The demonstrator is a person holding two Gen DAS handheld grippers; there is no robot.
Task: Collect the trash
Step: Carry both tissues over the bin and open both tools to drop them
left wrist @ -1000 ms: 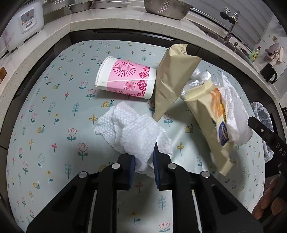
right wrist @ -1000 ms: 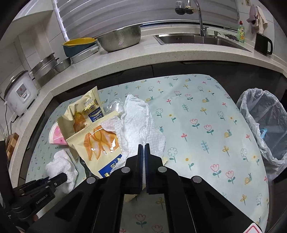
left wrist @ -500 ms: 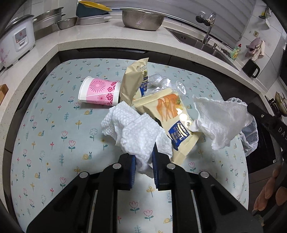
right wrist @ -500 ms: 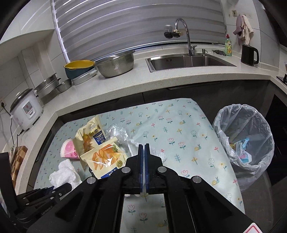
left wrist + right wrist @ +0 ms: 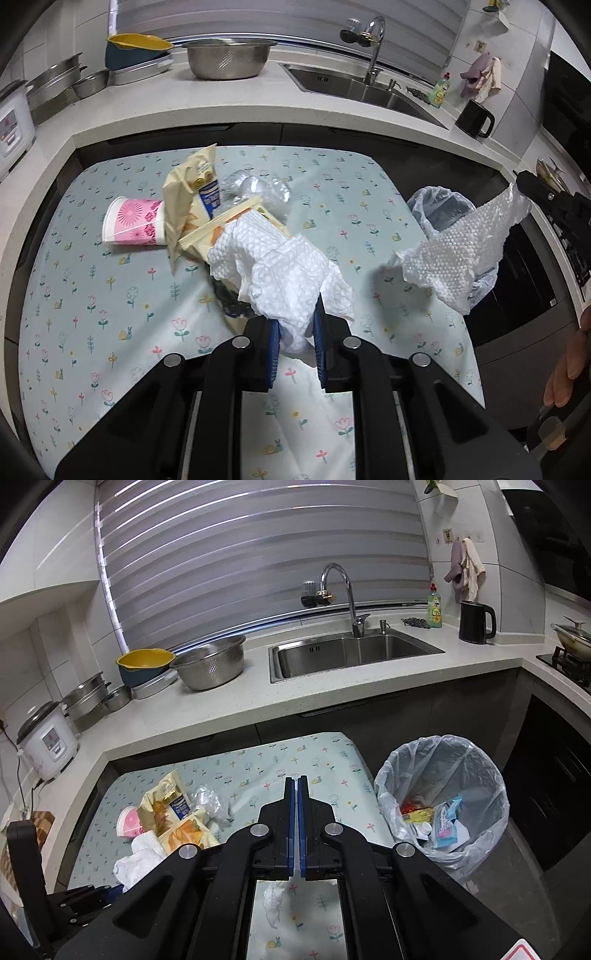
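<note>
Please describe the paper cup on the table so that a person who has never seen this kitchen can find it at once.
Look at the table with the flowered cloth below the counter. At the left end of the trash pile, beside a tall beige snack bag, lies the paper cup. It alone is pink-patterned, tipped on its side.

We see a steel colander [image 5: 210,666], yellow bowl [image 5: 146,659] and rice cooker [image 5: 48,738] on the counter [image 5: 258,705], plus sink [image 5: 351,655], faucet [image 5: 340,590] and black kettle [image 5: 474,622].

Even, soft light; edges bend, perhaps slightly blurred.
</note>
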